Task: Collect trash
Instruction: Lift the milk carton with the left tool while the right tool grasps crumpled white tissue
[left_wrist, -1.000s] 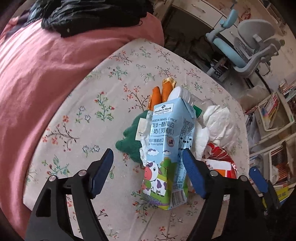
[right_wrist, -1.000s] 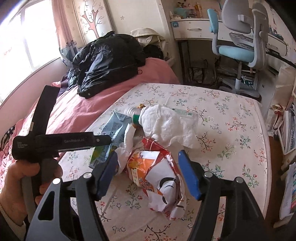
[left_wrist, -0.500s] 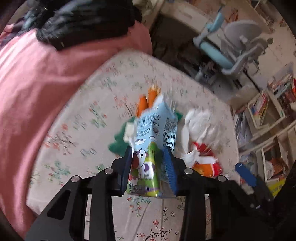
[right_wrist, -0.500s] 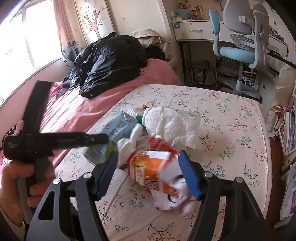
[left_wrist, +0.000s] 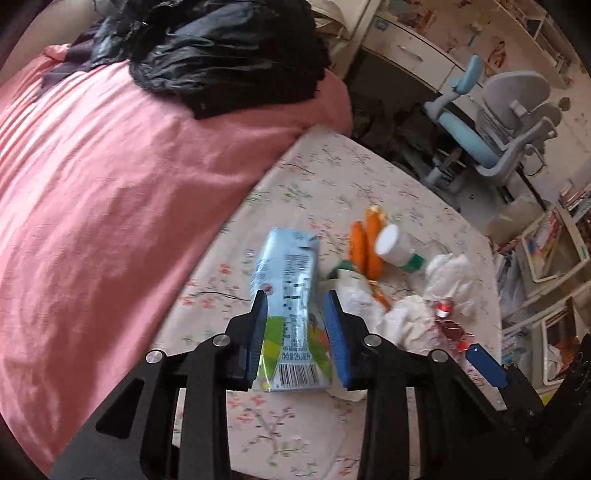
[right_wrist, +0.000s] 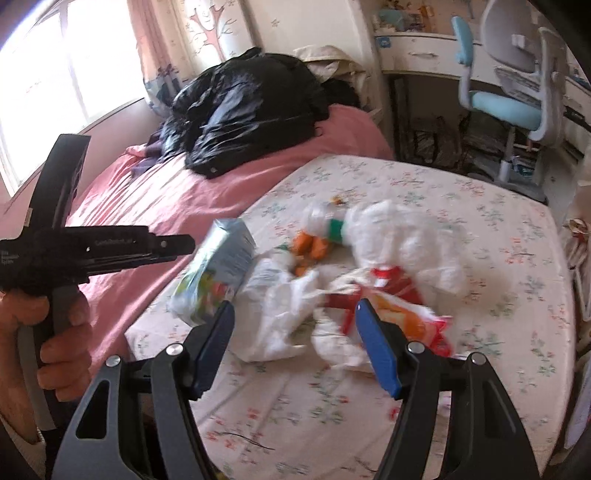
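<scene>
The milk carton (left_wrist: 286, 295) is being pinched at its lower end by the left hand-held gripper (left_wrist: 297, 339), above the bed's floral sheet (left_wrist: 332, 177). The thin carton walls are buckling, so it could slip out. The right hand-held gripper (right_wrist: 295, 345) is hanging spread over the snack wrapper (right_wrist: 402, 314) and crumpled tissue (right_wrist: 402, 240); closing could catch loose tissue instead.

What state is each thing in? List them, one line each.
left gripper: shut on the milk carton
milk carton: gripped, lifted and tilted
right gripper: open, holding nothing
plastic bottle: lying on its side, capped
snack bag: crumpled, lying on the floral sheet
tissue: crumpled
</scene>
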